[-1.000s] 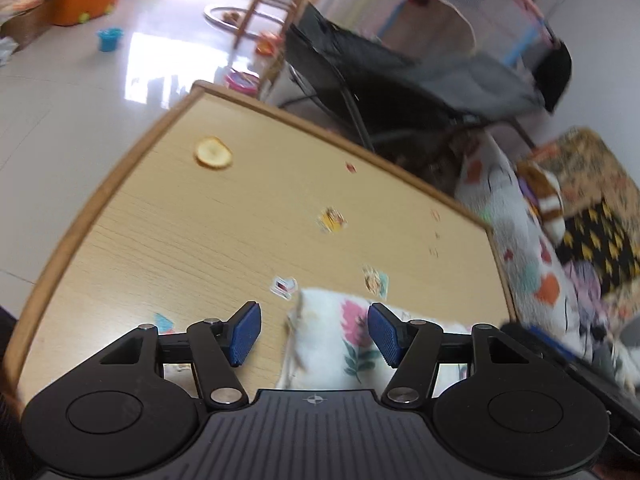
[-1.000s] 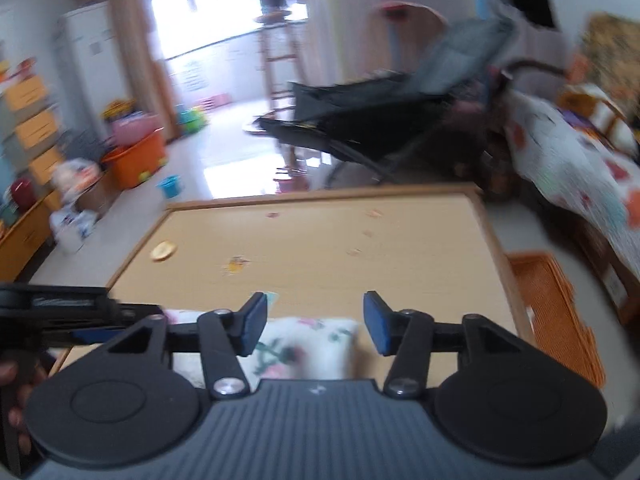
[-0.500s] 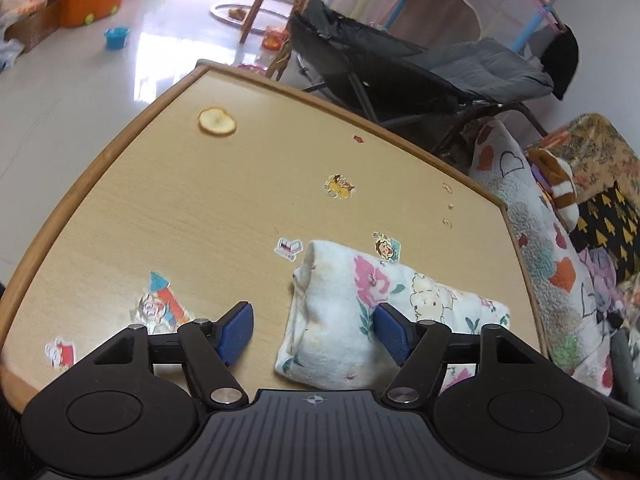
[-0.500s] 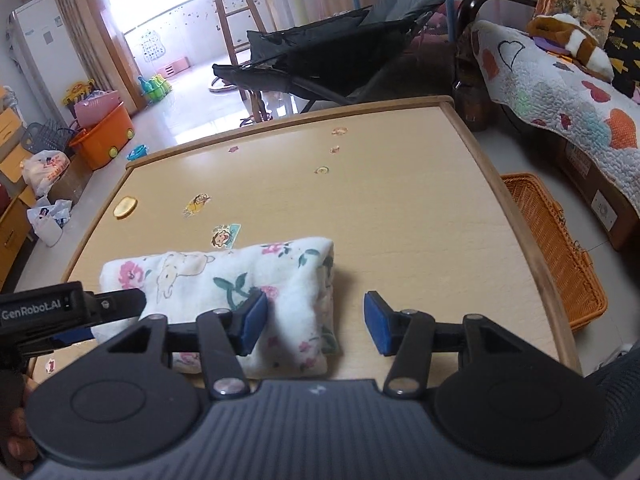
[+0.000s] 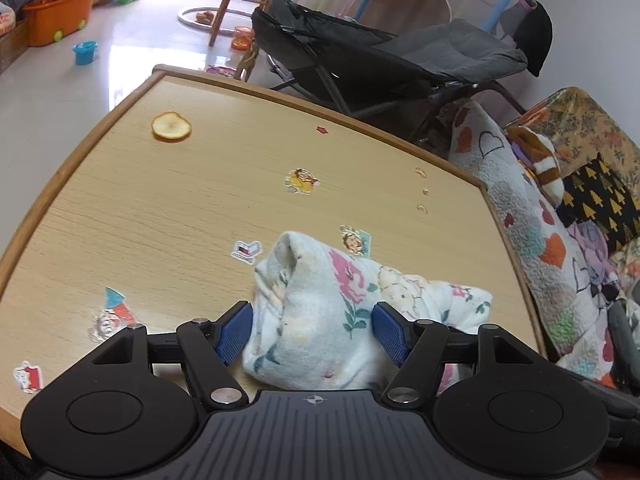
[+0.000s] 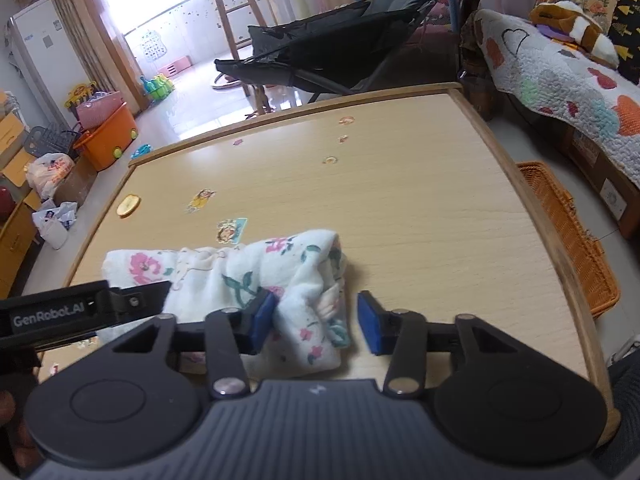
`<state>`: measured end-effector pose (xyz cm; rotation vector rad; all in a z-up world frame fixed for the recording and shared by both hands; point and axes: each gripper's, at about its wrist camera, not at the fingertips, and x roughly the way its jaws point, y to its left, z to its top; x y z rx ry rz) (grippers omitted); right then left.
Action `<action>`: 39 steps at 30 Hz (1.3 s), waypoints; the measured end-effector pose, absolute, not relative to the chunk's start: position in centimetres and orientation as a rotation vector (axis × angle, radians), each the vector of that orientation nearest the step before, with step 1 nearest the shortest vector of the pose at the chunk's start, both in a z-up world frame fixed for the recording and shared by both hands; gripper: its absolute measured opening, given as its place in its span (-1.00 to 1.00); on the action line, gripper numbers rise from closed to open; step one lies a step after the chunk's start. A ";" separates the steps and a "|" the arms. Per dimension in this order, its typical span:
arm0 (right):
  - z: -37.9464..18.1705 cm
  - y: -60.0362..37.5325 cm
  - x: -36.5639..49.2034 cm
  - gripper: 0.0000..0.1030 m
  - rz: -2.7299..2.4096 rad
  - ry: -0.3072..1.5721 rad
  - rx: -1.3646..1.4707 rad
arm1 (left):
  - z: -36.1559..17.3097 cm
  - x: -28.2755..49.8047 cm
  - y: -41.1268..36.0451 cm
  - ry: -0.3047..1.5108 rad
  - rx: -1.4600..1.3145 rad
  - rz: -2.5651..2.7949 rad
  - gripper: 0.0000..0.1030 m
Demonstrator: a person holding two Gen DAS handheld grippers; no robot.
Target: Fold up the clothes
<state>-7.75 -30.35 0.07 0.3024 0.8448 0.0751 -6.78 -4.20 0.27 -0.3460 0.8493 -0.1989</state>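
Observation:
A folded white cloth with flowers (image 5: pixel 320 320) lies near the front edge of the wooden table (image 5: pixel 160 208). My left gripper (image 5: pixel 312 332) straddles its left end; the jaws are closing, both blue pads touch the cloth and it bunches up between them. In the right wrist view the cloth (image 6: pixel 224 272) stretches leftward to the left gripper's black body (image 6: pixel 80 312). My right gripper (image 6: pixel 316 322) is over the cloth's right end with its jaws closing. Its left pad (image 6: pixel 264 316) digs into the fabric, while the other pad stands clear of the cloth's edge.
A dried orange slice (image 5: pixel 171 126) and several stickers lie on the table. An orange wicker basket (image 6: pixel 568 236) sits on the floor at the table's right side. A black reclining chair (image 5: pixel 380 60) and a quilt-covered sofa (image 5: pixel 532 216) stand beyond the table.
Both grippers came down over the cloth's ends. The left jaws narrowed and the cloth bunched between them. The right jaws narrowed, and the left pad now presses into the fabric.

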 end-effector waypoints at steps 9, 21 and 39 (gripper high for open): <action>0.8 -30.0 -7.8 -0.65 0.116 0.844 0.282 | -0.2 -6.5 -4.2 0.866 -0.414 -0.239 -0.33; 6.3 -30.1 -6.9 -0.70 0.132 0.685 0.259 | 4.3 -5.3 -3.6 0.761 -0.469 -0.281 -0.44; 7.6 -29.3 3.3 -0.71 0.102 0.593 0.195 | 7.8 5.4 -4.8 0.668 -0.370 -0.237 -0.44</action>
